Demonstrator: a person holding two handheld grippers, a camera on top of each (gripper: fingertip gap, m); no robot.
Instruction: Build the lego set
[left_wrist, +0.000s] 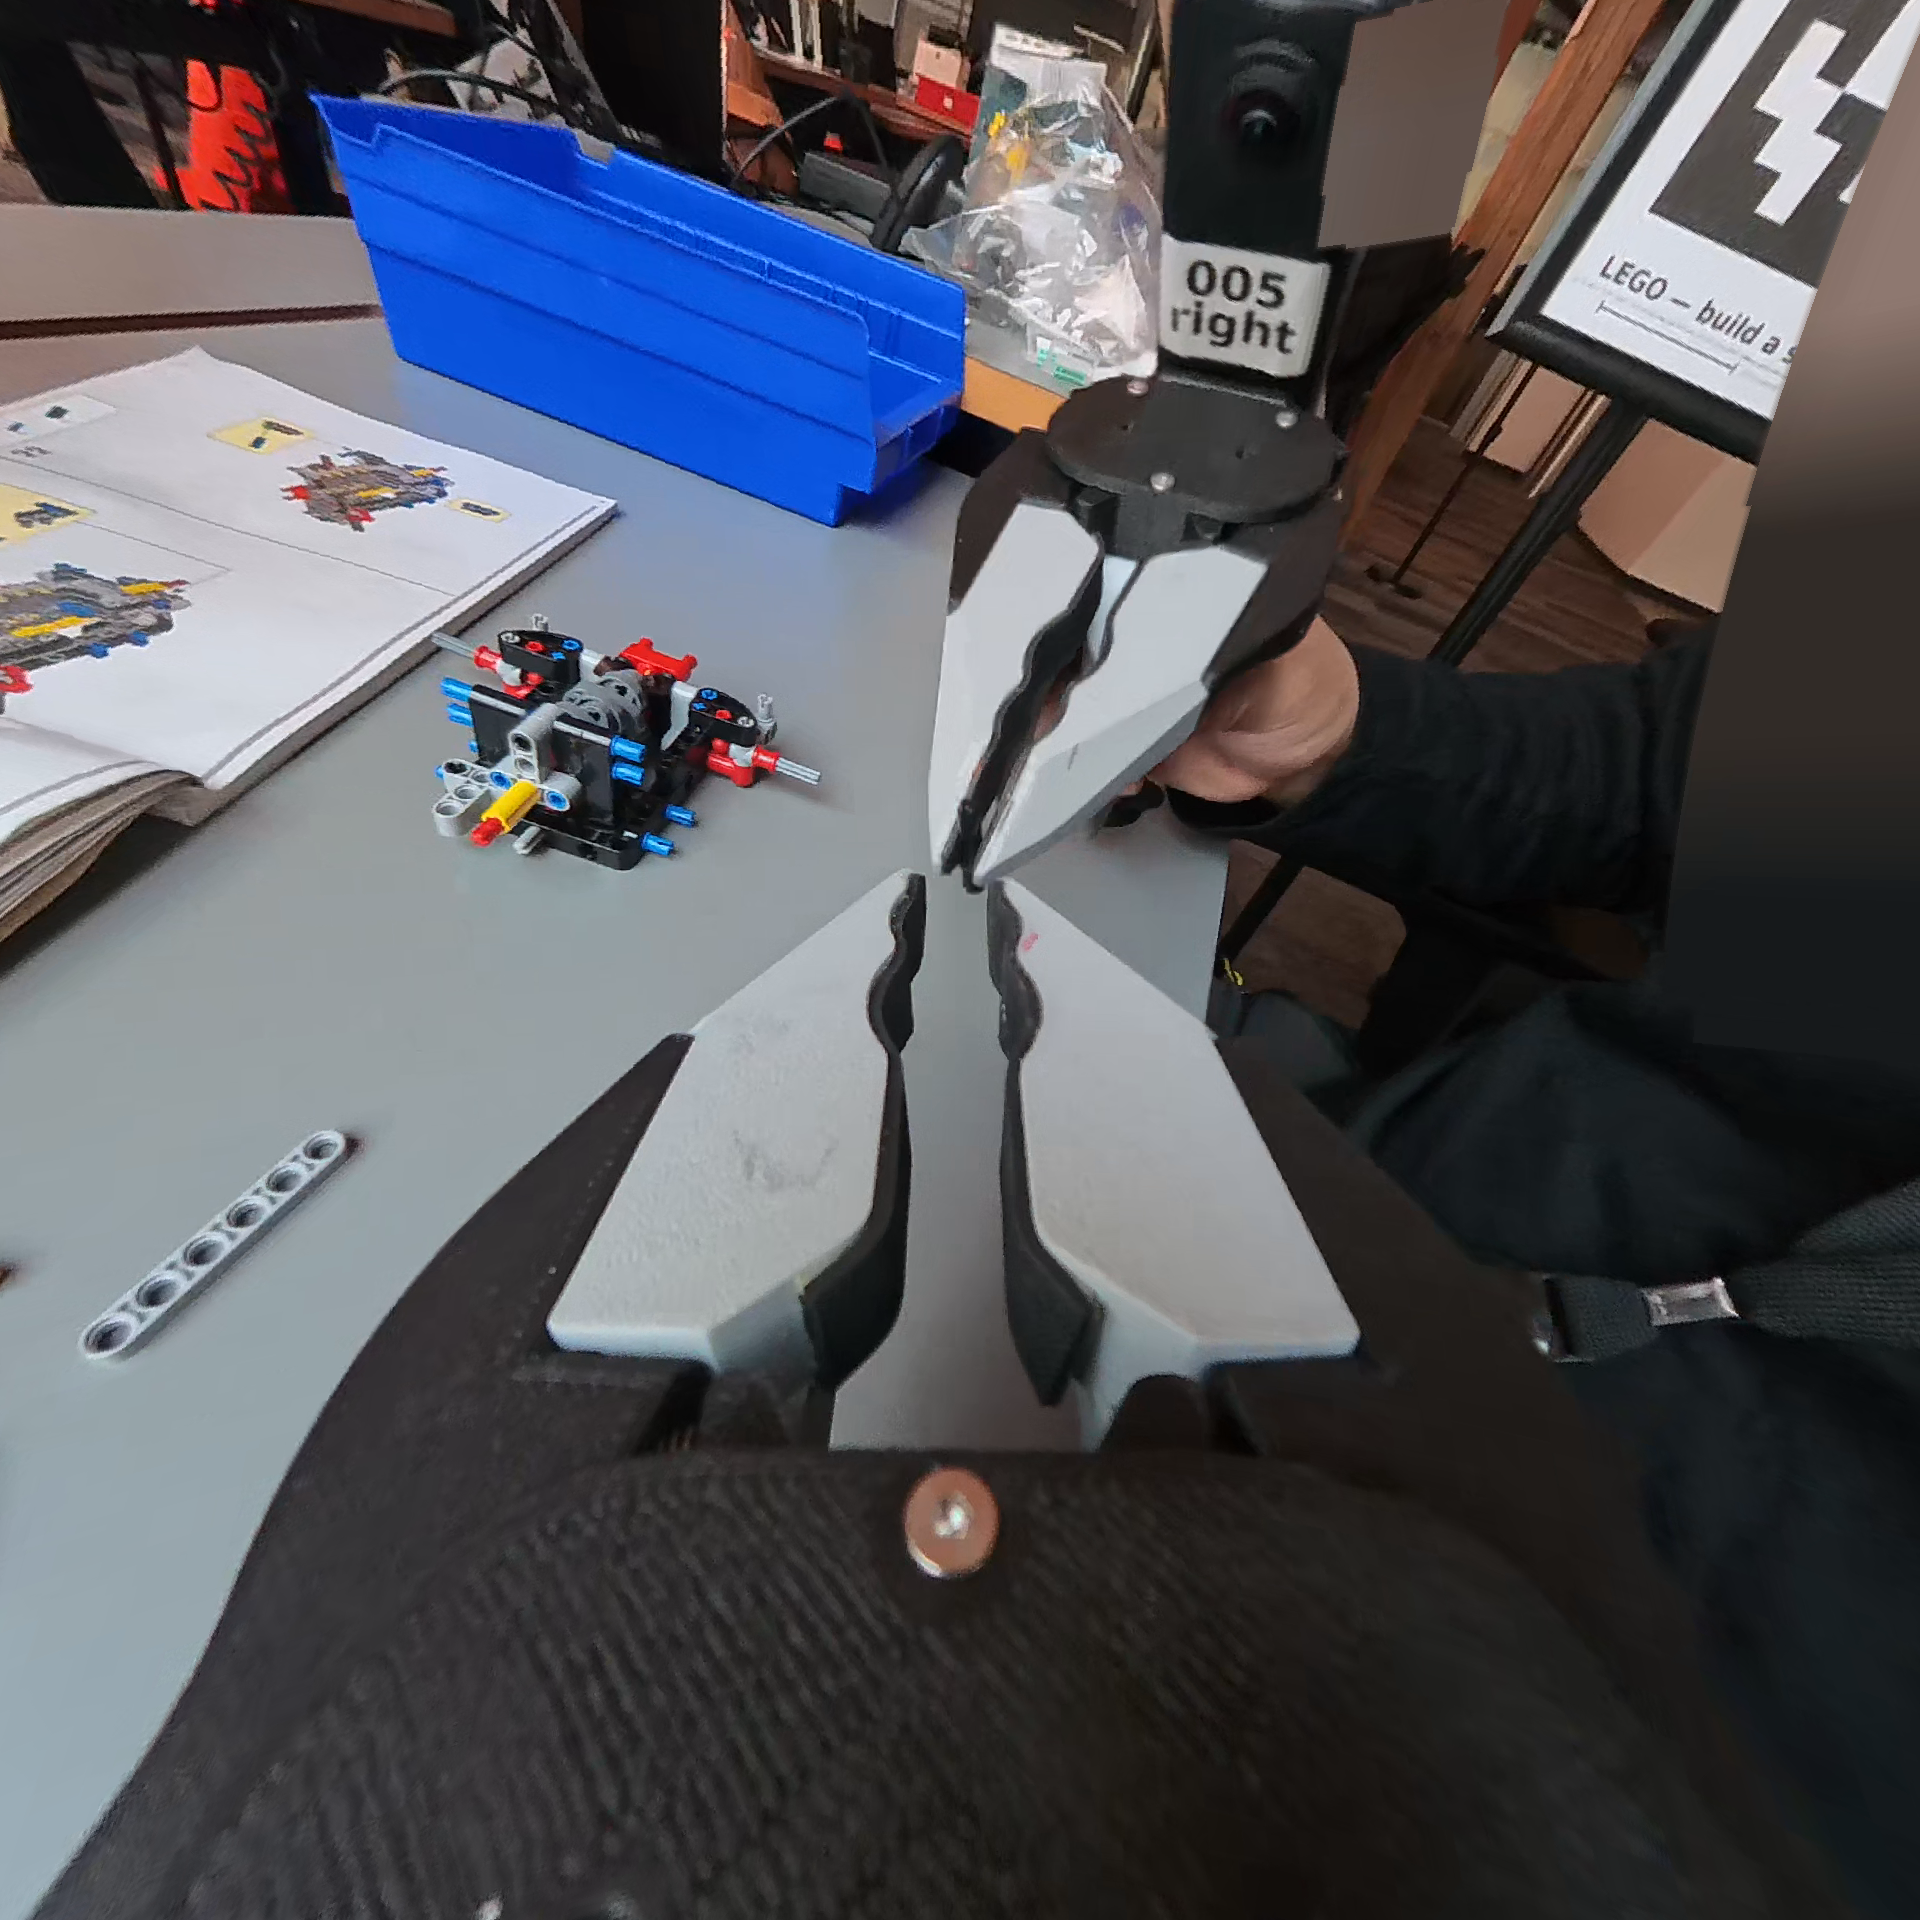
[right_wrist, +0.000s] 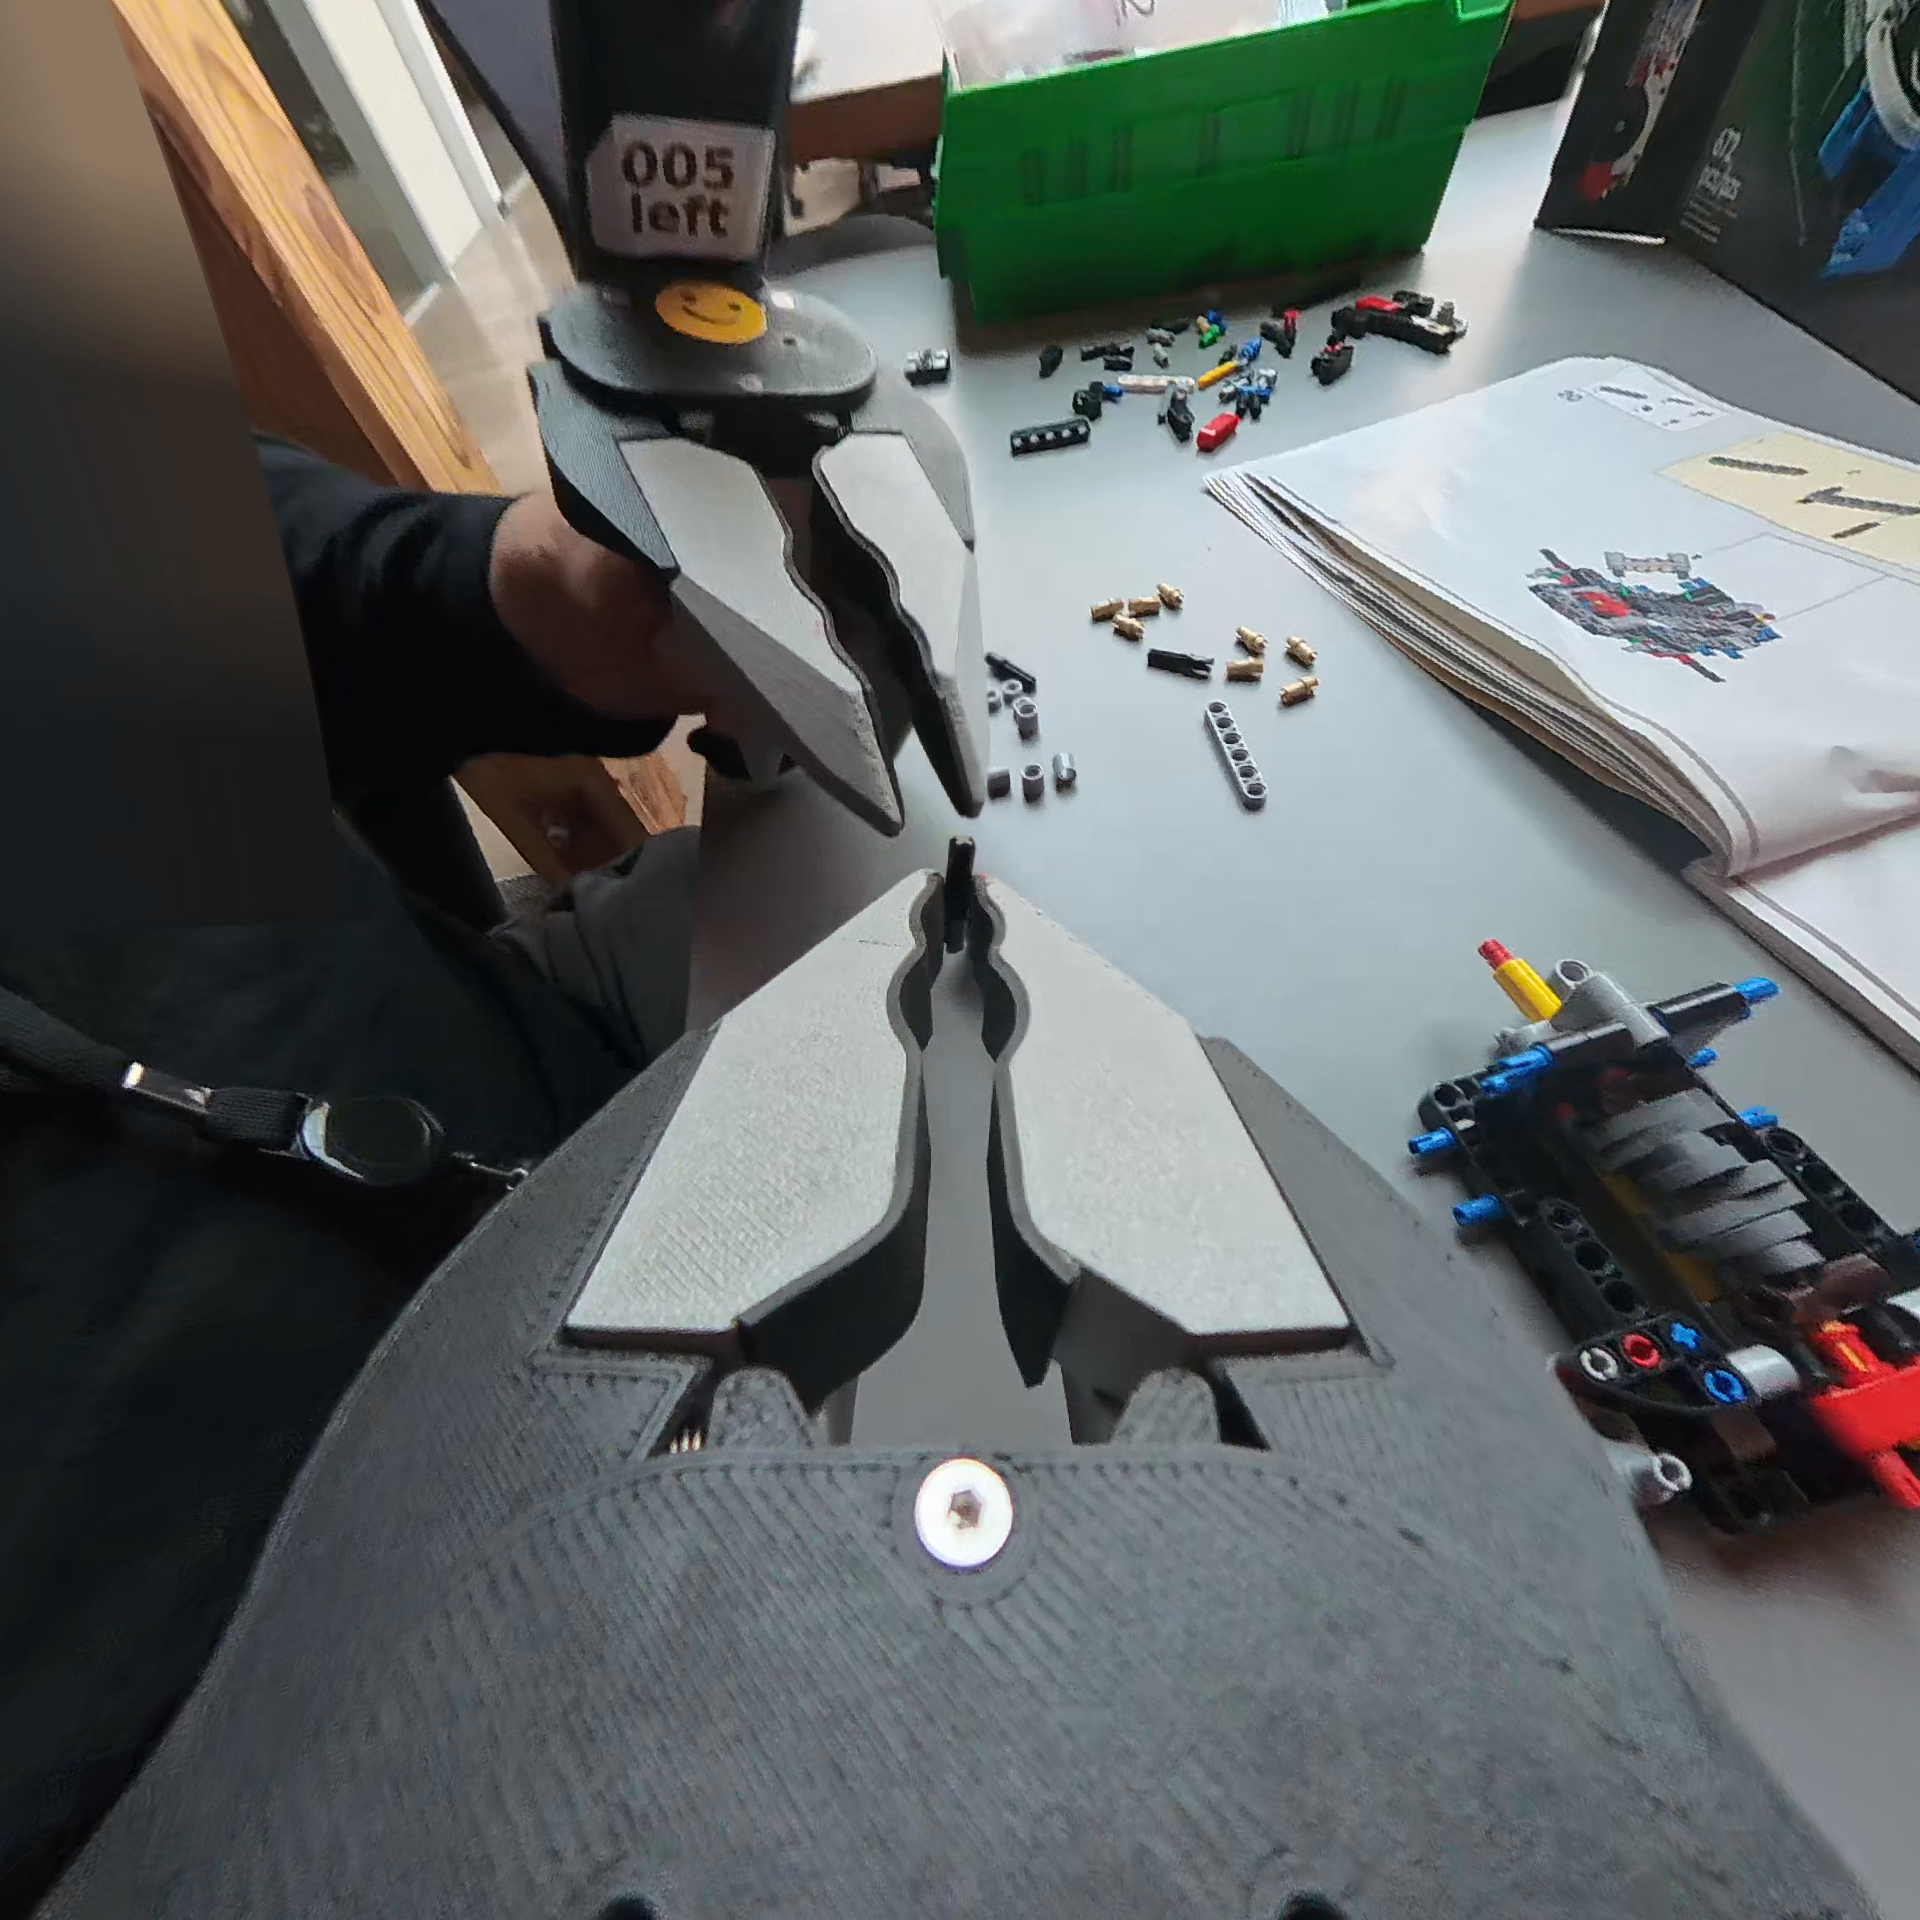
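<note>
Lying at the left of the grey table, a grey beam sits apart from the instruction booklet, the half-built lego model and a blue bin. Near the table's edge, the left gripper hangs parted and empty, tip to tip with the right gripper, clenched on a black pin. Both grippers carry white labels.

Behind the grey table's far edge: shelves cluttered with cables, a framed marker sign on a black stand.
</note>
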